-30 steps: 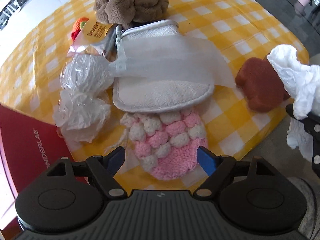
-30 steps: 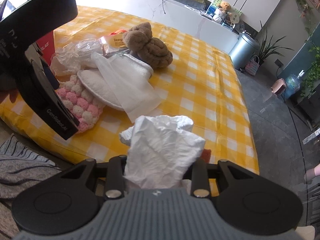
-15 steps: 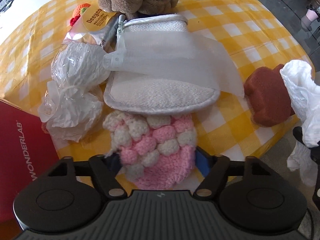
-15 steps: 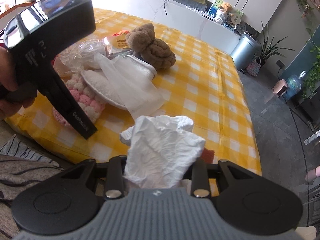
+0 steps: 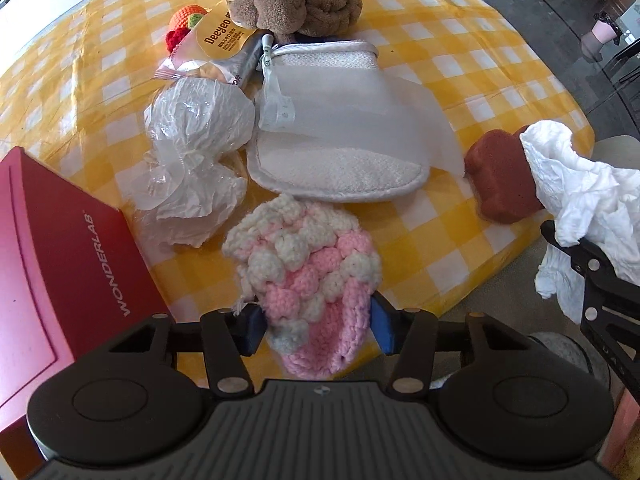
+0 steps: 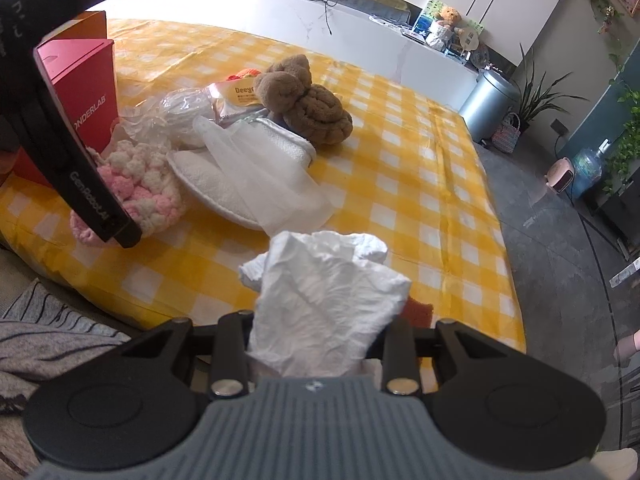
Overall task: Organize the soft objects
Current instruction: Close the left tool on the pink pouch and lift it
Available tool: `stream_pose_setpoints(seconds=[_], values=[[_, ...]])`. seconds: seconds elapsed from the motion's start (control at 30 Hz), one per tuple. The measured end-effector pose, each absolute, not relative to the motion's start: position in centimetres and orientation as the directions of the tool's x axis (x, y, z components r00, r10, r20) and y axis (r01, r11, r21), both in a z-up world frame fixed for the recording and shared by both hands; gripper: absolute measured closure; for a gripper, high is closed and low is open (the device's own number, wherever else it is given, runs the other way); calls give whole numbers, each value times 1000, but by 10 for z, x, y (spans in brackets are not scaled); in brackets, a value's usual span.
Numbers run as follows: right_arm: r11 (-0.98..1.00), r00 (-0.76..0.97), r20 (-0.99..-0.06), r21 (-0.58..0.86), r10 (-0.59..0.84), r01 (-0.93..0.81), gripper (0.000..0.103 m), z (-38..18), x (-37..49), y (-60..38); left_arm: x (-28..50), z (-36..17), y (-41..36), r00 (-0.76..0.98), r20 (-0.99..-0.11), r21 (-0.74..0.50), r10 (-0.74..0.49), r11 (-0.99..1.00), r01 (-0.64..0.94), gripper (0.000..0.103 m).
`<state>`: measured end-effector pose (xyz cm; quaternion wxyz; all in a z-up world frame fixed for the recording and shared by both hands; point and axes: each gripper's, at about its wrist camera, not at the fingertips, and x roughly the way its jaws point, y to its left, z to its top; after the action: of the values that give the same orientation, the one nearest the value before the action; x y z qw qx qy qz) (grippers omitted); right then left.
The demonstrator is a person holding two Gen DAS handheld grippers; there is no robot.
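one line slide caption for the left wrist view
Left gripper, jaws just closing, pinches a pink-and-white crocheted pouch at the checked tablecloth's edge, beside a red box.

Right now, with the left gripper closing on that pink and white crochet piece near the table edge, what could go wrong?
The left gripper, jaws just closing, pinches only the near end of the pink and white crochet piece, so it may stretch or slip free. Its far end lies close to the crinkled plastic bag and could drag it. The right gripper holds a loose white tissue that could snag.
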<state>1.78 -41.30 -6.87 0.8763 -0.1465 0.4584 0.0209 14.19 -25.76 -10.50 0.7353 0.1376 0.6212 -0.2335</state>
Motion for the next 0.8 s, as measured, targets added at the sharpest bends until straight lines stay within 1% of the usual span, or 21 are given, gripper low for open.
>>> stream_pose_setpoints(seconds=[0.13, 0.27, 0.33, 0.43, 0.63, 0.7, 0.8], values=[[953, 585, -806, -241, -91, -185, 73, -67, 17, -407, 144, -83, -242, 170, -954, -127, -245, 850, 511, 43], [957, 594, -799, -237, -94, -168, 73, -66, 16, -406, 152, -69, -227, 169, -920, -244, -354, 854, 459, 43], [958, 598, -796, -237, -96, -161, 73, -65, 16, -408, 155, -64, -222, 181, -902, -276, -391, 848, 453, 43], [961, 604, -791, -235, -101, -147, 73, -63, 16, -411, 155, -64, -218, 207, -904, -253, -374, 858, 447, 43], [962, 608, -788, -233, -100, -144, 73, -62, 16, -412, 152, -77, -219, 192, -915, -237, -354, 859, 454, 43], [961, 609, -787, -231, -94, -150, 73, -62, 16, -410, 148, -72, -216, 200, -912, -233, -357, 855, 463, 43], [959, 614, -784, -232, -87, -161, 73, -60, 14, -408, 143, -53, -204, 181, -905, -266, -384, 845, 463, 43]])
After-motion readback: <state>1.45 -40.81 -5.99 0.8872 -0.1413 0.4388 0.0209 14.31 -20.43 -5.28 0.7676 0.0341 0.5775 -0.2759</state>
